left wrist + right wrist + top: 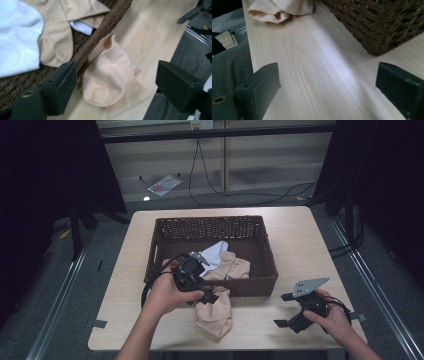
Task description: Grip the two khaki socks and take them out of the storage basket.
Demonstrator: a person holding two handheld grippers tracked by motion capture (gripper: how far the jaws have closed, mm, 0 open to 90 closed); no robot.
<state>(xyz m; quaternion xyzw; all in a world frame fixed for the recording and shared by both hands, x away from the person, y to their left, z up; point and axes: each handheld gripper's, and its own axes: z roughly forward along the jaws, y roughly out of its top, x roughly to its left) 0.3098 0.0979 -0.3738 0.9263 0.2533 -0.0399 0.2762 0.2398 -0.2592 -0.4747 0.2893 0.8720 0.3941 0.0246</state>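
A peach-coloured cloth (215, 312) was seen lying crumpled on the wooden table (280, 227), just outside the near wall of the wicker basket (260, 285) and touching it; more beige and white cloths (220, 251) lay inside the basket. The left gripper (192, 282) was held at the basket's near rim above the peach cloth, its jaws spread wide with nothing between them, as shown in the left gripper view, where the cloth (110, 72) lay between and beyond the two pads. The right gripper (295, 312) was held low over bare table to the right, well apart from the cloth, its jaws likewise wide and empty. The cloth was judged to be light, limp and thin, likely to drape and slip rather than hold its shape; a raised fold or a bunched edge was judged the surest place to be pinched, since flat single layers would be hard to lift from the tabletop.
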